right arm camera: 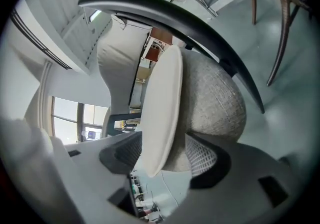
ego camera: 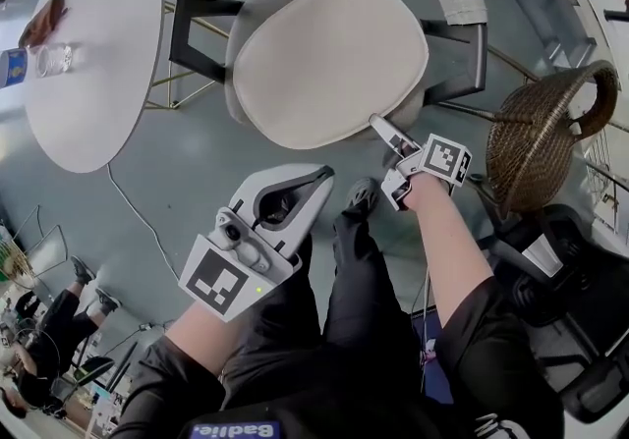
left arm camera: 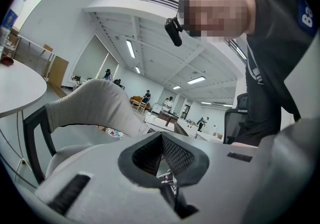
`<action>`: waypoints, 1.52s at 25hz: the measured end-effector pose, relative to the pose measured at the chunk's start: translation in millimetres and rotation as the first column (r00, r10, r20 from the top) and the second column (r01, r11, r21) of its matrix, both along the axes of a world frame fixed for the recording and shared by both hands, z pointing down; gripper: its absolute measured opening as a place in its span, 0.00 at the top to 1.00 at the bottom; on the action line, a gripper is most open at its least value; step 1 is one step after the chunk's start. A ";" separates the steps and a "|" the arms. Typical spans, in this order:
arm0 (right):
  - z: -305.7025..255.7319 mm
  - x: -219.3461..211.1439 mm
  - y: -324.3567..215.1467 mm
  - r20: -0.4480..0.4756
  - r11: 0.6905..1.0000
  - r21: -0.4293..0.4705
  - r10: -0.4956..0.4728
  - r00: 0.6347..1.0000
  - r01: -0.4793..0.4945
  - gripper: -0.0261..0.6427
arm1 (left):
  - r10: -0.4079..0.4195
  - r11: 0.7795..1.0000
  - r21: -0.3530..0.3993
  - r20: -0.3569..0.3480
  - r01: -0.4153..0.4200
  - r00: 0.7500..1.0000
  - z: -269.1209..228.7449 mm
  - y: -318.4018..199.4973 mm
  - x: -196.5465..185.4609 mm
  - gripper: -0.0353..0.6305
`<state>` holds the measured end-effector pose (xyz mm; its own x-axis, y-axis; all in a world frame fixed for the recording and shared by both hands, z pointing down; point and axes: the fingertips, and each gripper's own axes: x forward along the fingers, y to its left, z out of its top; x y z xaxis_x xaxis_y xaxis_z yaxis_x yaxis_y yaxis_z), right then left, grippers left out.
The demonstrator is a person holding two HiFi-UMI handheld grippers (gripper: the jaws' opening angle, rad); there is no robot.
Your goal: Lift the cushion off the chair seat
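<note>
A cream cushion (ego camera: 329, 59) lies on the grey seat (ego camera: 234, 74) of a chair with black armrests (ego camera: 201, 34). My right gripper (ego camera: 393, 147) is at the cushion's near right edge, rolled on its side. In the right gripper view its jaws stand wide, and the thin edge of the cushion (right arm camera: 162, 113) reaches in between them with the grey seat (right arm camera: 215, 102) beside it; the pads do not press on it. My left gripper (ego camera: 319, 177) hovers short of the chair's front with its tips together and nothing in them. It faces the chair's beige backrest (left arm camera: 95, 102).
A white round table (ego camera: 93, 44) with a glass (ego camera: 54, 59) stands left of the chair. A wicker basket (ego camera: 541, 142) sits close to my right arm, and a black office chair (ego camera: 570, 270) is behind it. A cable (ego camera: 138, 211) runs over the floor.
</note>
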<state>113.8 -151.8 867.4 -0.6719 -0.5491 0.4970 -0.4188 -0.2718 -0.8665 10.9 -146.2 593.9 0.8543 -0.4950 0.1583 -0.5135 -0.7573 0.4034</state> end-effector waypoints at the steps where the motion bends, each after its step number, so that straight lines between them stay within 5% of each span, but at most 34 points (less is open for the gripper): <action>1: 0.5 -0.4 -1.6 0.000 1.000 -0.010 0.002 1.000 -0.002 0.57 | -0.003 1.000 -0.003 -0.003 0.002 1.000 0.2 -0.9 -2.2 0.93; 15: 2.7 -5.2 -7.0 -0.044 0.997 -0.083 -0.011 0.999 0.007 0.57 | -0.025 1.000 -0.012 -0.021 0.024 0.999 -7.0 -10.3 -30.4 0.93; 26: -0.6 -39.4 -36.0 0.024 1.000 -0.003 0.006 1.000 -0.006 0.57 | -0.041 0.999 -0.025 -0.029 0.040 0.999 -5.1 -5.8 -48.2 0.93; 32: 5.0 -44.3 -53.6 0.005 1.000 -0.002 0.025 1.000 -0.025 0.62 | -0.067 0.997 -0.033 -0.022 0.066 0.998 -0.4 -2.8 -64.4 0.93; 38: 11.2 -48.4 -61.6 -0.039 1.000 -0.008 0.013 0.999 -0.014 0.79 | -0.066 0.997 -0.029 -0.022 0.065 0.998 -7.1 2.9 -67.1 0.93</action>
